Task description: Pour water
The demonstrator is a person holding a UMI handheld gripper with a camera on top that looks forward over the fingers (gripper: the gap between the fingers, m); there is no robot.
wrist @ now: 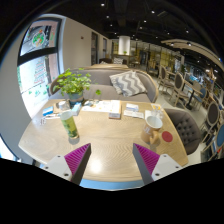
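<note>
A green-labelled bottle (69, 125) stands upright on the light wooden table (110, 135), ahead of my left finger. A white cup (153, 120) stands farther right, ahead of my right finger, with a small red object (167, 137) beside it. My gripper (112, 160) hovers over the table's near edge, open, its magenta pads (78, 157) wide apart and only bare tabletop between them.
A leafy potted plant (72, 84) stands at the table's far left beside some papers (53, 111). A book or box (115, 108) and a white sheet (133, 109) lie at the far side. Beyond are a grey sofa (120, 80) with a patterned cushion and chairs (186, 95) at the right.
</note>
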